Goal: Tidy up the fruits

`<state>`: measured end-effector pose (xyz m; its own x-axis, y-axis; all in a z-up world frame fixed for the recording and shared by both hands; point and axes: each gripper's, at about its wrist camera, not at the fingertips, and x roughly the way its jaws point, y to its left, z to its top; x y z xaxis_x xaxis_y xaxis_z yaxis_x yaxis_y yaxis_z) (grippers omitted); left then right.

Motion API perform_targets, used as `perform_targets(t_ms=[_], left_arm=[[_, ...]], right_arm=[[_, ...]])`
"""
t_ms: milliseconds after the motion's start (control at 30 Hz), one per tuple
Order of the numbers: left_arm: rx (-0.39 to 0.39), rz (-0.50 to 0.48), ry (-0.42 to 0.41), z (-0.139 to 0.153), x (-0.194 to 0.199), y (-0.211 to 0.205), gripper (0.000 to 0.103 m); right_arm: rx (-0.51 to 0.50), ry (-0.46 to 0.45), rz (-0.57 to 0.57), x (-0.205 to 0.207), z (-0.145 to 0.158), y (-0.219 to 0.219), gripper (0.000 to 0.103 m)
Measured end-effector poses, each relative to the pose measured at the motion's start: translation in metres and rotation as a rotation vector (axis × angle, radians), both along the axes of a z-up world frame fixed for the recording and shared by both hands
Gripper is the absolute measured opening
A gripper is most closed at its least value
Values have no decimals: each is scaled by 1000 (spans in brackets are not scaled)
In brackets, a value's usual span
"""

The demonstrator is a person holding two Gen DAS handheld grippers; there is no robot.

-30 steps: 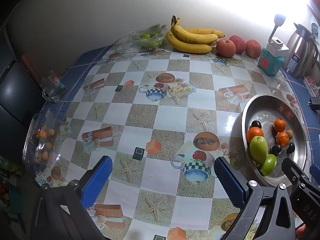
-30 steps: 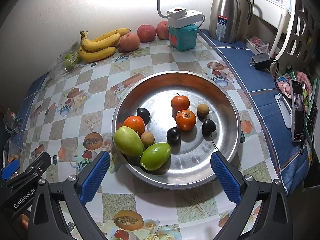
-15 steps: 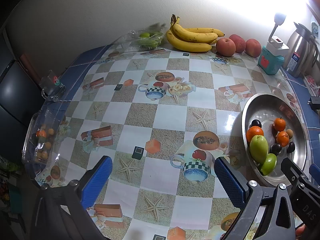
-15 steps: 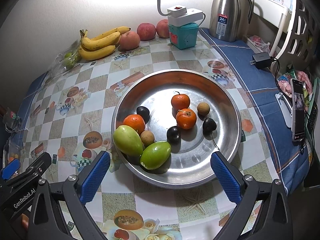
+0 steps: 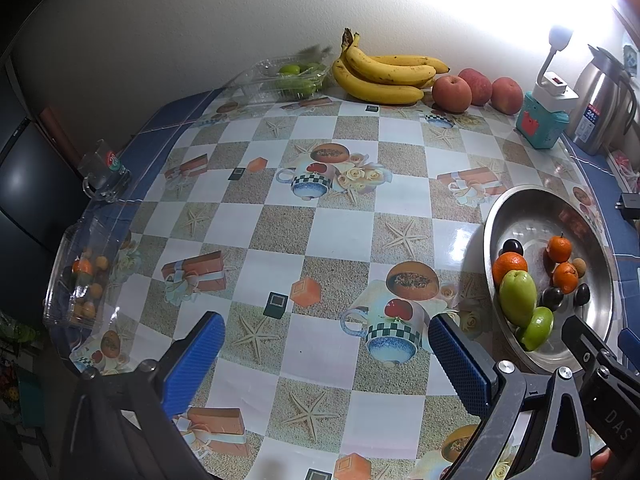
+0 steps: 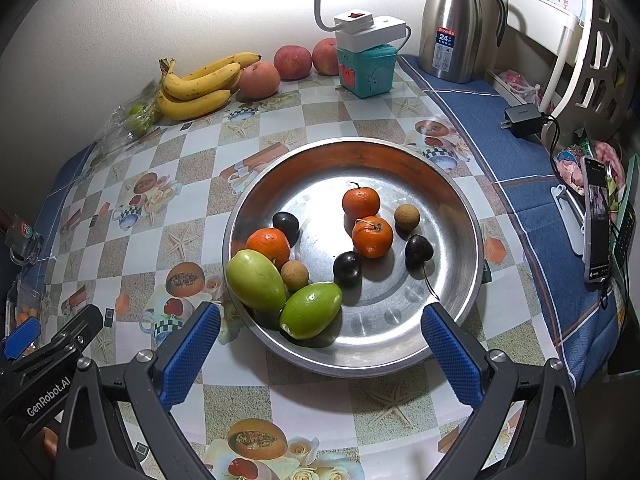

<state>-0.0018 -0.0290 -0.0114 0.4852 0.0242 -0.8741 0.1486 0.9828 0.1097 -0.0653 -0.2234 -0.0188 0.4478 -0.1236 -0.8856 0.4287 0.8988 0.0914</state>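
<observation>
Worktop [image 6: 280, 120] under a checked cloth printed with cups and starfish, blue-bordered at the right. Round steel tray [image 6: 460, 280] on the right half of the worktop, just ahead of the right hand-held gripper [image 6: 320, 340], blue pads spread wide, nothing between them. Left hand-held gripper [image 5: 324, 356] likewise released and holding nothing, poised over bare cloth left of the tray [image 5: 608, 292].

Steel jug [image 6: 452, 24] at the back right corner; teal box [image 6: 366, 68] with a white lamp base on top beside it. Bunch of bananas [image 6: 196, 88] against the back wall, three apples [image 6: 260, 78] in a row to its right, first apple touching the bananas. Clear box of green fruit [image 5: 288, 78] left of the bananas [image 5: 384, 76].

In the tray: two green mangoes [image 6: 256, 280] touching at the near left rim; three oranges [image 6: 372, 236], one resting against a mango; three dark plums [image 6: 347, 267]; two small brown fruits [image 6: 407, 217]. Clear box of small orange fruit [image 5: 84, 276] at the far left edge.
</observation>
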Motion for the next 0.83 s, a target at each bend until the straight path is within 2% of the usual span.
perform_targets(t_ms=[833], left_arm=[[5,22,-13,3,0,3,103]], right_arm=[[0,1,0,0,0,0,100]])
